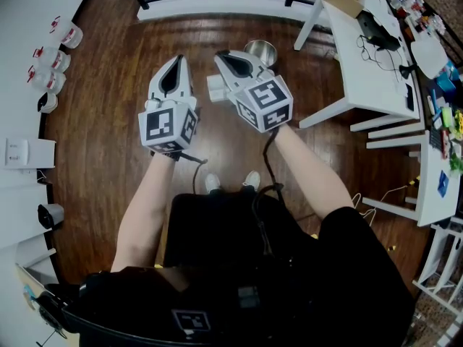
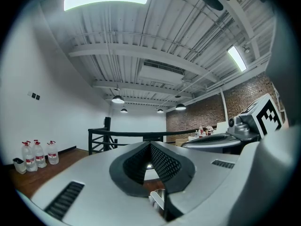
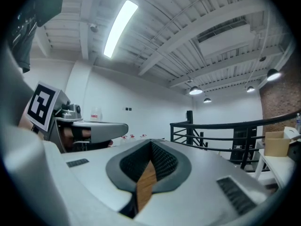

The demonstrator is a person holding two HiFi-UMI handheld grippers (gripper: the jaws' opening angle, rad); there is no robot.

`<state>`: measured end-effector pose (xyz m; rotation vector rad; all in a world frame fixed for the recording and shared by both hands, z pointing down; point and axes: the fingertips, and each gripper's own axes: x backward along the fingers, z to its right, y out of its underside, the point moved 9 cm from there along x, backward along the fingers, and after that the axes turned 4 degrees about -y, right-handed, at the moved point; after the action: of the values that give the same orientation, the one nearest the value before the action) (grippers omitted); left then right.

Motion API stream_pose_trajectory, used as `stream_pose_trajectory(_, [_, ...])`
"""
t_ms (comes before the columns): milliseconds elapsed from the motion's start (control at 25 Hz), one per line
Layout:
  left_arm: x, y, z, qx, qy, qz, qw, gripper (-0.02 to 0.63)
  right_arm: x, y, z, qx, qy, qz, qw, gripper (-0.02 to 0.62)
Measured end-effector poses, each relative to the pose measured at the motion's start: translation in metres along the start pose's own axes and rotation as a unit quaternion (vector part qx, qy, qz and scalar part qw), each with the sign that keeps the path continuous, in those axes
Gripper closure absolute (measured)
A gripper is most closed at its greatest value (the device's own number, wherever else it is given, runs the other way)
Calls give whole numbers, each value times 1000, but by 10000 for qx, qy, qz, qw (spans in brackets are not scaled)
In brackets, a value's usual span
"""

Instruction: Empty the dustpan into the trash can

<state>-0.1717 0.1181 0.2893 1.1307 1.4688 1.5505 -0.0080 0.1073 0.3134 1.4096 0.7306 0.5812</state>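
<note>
The person stands on the wooden floor [image 1: 108, 121] with both tools raised out in front, side by side, close but not touching. The left gripper [image 1: 176, 60] has its jaws pressed together with nothing between them, and the right gripper [image 1: 221, 55] is closed and empty too. A small shiny metal bin [image 1: 261, 50] sits on the floor just past the right one's tip. A white thing [image 1: 215, 87] peeks out between the two tools, but I can't tell whether it's the dustpan.

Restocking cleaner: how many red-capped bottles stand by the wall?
3, in a row on the floor by the wall at left: far bottle, middle bottle, near bottle. More may be hidden outside the view.
</note>
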Motion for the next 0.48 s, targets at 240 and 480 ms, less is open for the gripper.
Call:
stream_pose_trajectory(240, [7,14,-6,6,-50,-199,9998,601,2,4,3,66,72,-56,9999,591])
stream_pose_trajectory(480, [20,32,-12,51,-176,-429,9989,601,8,13,11,-31,138,-102,9998,591])
